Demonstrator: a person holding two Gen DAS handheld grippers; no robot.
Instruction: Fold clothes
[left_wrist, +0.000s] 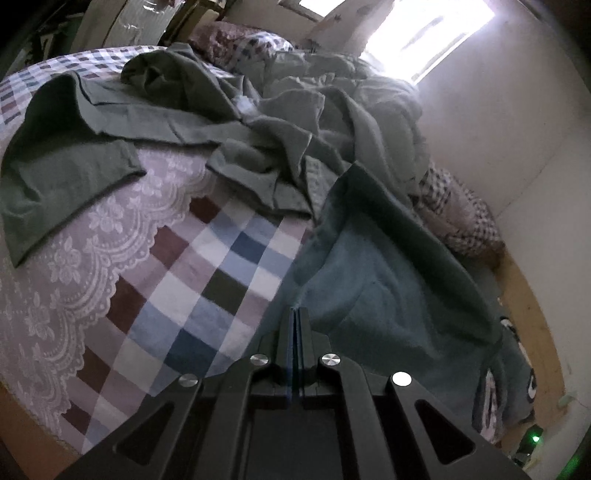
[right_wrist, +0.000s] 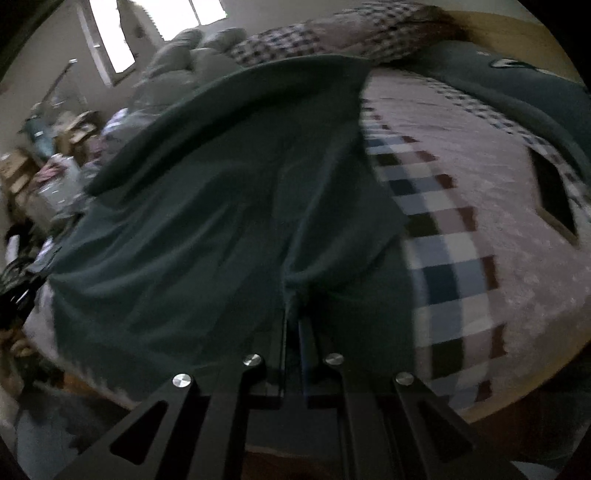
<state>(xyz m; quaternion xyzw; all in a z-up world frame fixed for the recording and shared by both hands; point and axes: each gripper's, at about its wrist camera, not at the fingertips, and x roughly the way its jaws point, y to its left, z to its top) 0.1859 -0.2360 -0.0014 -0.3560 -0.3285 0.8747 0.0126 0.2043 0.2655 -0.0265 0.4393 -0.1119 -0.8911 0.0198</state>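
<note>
An edge of a teal-blue fleece garment (left_wrist: 373, 291) is being pinched between the closed black fingers of the left hand-held gripper (left_wrist: 295, 314), with the cloth seen as a thin blue line in the seam between them; from that point the garment is being draped to the right, over the side of the bed, where a printed patch on it is being shown near the wooden floor (left_wrist: 535, 295). The bed is being covered by a checked bedspread in white, blue and maroon squares with a pale lace-patterned panel (left_wrist: 207, 280). A dark olive-green cotton garment (left_wrist: 70, 162) is being left spread across the upper left of the bedspread, and a rumpled heap of pale grey-green bedding (left_wrist: 332, 122) is being piled beyond it, toward a bright window (left_wrist: 432, 33). In the right wrist view, which is blurred, the same teal fleece garment (right_wrist: 229, 199) is being gripped at a bunched fold by the right hand-held gripper (right_wrist: 293, 314), its fingers being held nearly together around the fabric; the garment is being stretched out ahead over the bed, with the checked bedspread (right_wrist: 454, 236) exposed just beside it on the right and a cluttered area of boxes (right_wrist: 48, 170) visible at the far left
</note>
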